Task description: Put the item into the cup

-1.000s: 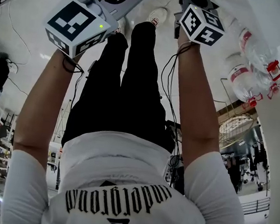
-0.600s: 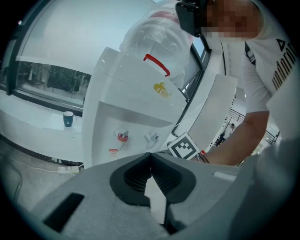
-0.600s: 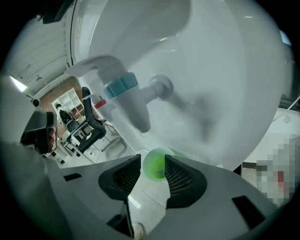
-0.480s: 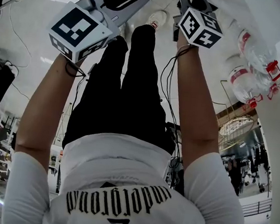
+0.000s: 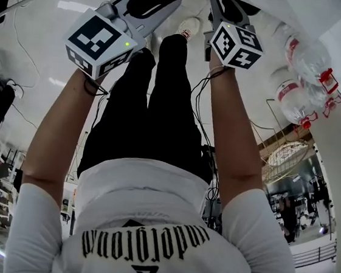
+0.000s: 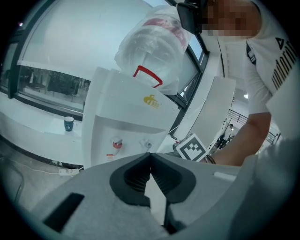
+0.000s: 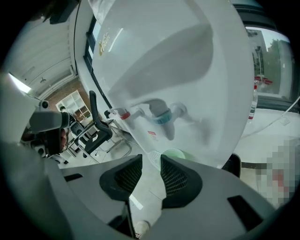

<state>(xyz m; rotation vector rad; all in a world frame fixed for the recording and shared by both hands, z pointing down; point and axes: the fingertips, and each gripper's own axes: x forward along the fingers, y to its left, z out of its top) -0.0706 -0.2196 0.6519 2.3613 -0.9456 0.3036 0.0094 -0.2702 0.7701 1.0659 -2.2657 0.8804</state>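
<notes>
Right gripper view: right gripper (image 7: 150, 161) is holding jaws apart, nothing between | green cup (image 7: 176, 153) is sitting just beyond, under dispenser (image 7: 187, 65) blue tap (image 7: 164, 118) | probably light, thin-walled, crushable: pinch sidewall gently | left gripper (image 6: 150, 157) jaws are touching, empty

White T-shirt (image 5: 151, 201), black trousers (image 5: 155, 106)

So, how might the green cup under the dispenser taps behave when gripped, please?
The green cup looks small beside the taps, so probably light and easily tipped by a nudge. Its inside is hidden, so weight is uncertain.
</notes>
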